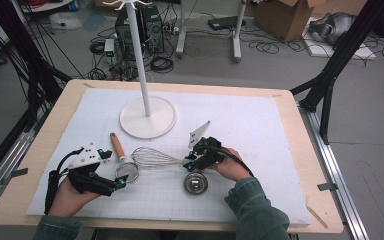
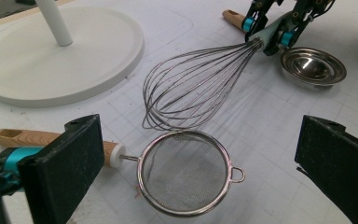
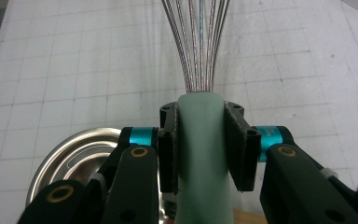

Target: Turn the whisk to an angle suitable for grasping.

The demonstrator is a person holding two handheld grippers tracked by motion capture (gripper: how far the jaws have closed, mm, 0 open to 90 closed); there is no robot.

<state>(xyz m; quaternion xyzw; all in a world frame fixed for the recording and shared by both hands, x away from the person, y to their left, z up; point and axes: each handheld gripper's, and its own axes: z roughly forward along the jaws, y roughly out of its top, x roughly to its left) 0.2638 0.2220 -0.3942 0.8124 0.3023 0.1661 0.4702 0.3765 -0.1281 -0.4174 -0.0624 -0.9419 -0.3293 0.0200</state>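
The right tool [image 3: 200, 149] is clamped on the whisk [image 1: 156, 159]: both pads press the sides of its pale green handle [image 3: 201, 154], which runs straight back between the jaws. The whisk's wires fan away from the tool across the white mat [image 1: 260, 125], toward the counter's left edge. A small steel bowl [image 1: 195, 183] sits just beside the right tool, on the side toward the counter's near edge.

The left tool [image 2: 193, 161] stands open, its jaws wide apart and touching nothing. A sieve [image 2: 184, 171] lies on the mat between them, its mesh bowl just short of the whisk's wire end and its wooden handle [image 2: 25, 138] passing behind one jaw. Farther back, near the middle of the counter, stands a white stand [image 1: 147, 117] on its round base.
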